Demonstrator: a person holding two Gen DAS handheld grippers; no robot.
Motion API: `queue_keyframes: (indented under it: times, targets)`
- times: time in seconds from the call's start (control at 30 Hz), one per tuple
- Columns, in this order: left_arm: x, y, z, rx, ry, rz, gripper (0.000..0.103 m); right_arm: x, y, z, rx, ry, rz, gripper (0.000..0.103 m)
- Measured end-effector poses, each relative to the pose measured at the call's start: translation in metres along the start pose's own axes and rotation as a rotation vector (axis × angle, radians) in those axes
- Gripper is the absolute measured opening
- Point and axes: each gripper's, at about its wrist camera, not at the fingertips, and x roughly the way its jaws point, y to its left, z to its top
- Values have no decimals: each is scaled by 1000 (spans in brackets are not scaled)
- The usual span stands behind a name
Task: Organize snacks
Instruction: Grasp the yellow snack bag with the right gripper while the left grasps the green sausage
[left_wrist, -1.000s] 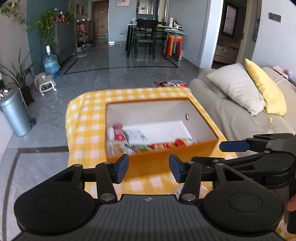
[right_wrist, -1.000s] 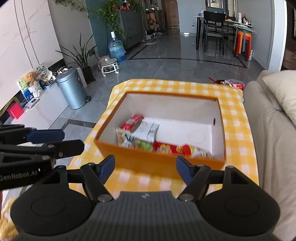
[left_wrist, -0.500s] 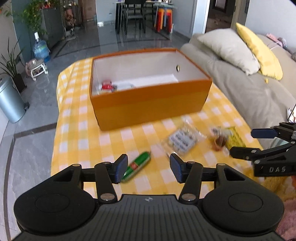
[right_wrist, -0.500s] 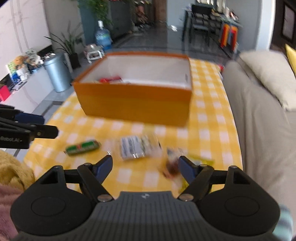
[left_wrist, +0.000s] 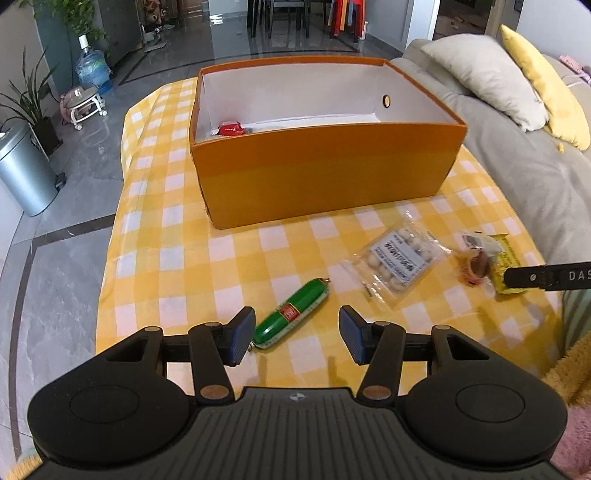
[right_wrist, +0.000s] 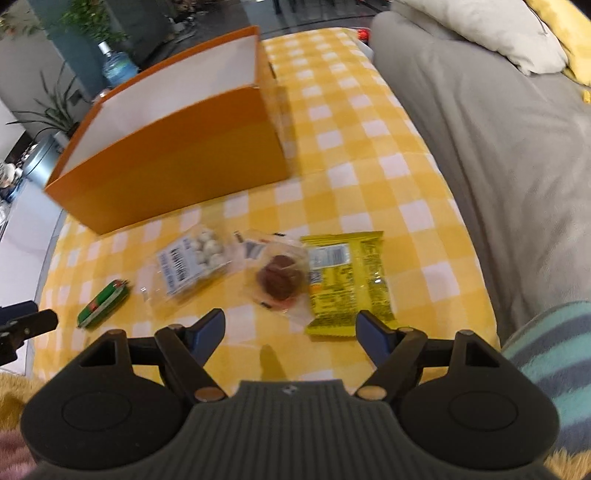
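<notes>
1. Yellow checked tablecloth (left_wrist: 177, 258) carries an orange box (left_wrist: 321, 177) at its far side; one red packet (left_wrist: 231, 129) shows inside, the rest of its floor hidden
2. Four snacks lie loose near the box: green sausage (left_wrist: 291, 314), clear bag of white balls (left_wrist: 400, 258), brown pastry (right_wrist: 279, 280), yellow packet (right_wrist: 347, 277)
3. Left gripper (left_wrist: 297, 336) hangs over the sausage, fingers apart, empty
4. Right gripper (right_wrist: 291, 330) hangs over pastry and yellow packet, fingers apart, empty
5. Judged: most sorting remains
</notes>
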Motion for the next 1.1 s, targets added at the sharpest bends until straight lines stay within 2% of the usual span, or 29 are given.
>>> queue_keyframes:
  times: [0.07, 0.13, 0.2, 0.33, 0.63, 0.7, 0.77, 0.83, 1.0, 1.1]
  targets:
    - [8, 0, 2, 16, 8, 3, 62, 5, 1, 5, -24, -2, -24, 72]
    - [16, 2, 4, 29, 22, 2, 62, 11, 6, 8, -102, -6, -82, 67]
    - [25, 1, 6, 47, 39, -6, 62, 21, 9, 11, -161, 31, -130, 62]
    - [39, -4, 11, 118, 59, -17, 62, 36, 3, 13, -152, 93, -115, 59]
    - [69, -13, 17, 176, 142, -4, 61, 42, -3, 19, -145, 66, -125, 62]
    - [71, -13, 16, 168, 162, 10, 61, 42, -1, 19, -158, 66, -134, 58]
    - [73, -11, 14, 144, 181, 6, 55, 41, 2, 17, -173, 63, -155, 51]
    - [71, -11, 12, 130, 180, 5, 51, 40, 4, 16, -184, 58, -173, 38]
    - [66, -11, 9, 110, 176, 9, 36, 36, 7, 14, -193, 79, -159, 35]
    - [61, -8, 9, 62, 178, -12, 32, 33, 9, 11, -178, 108, -120, 34]
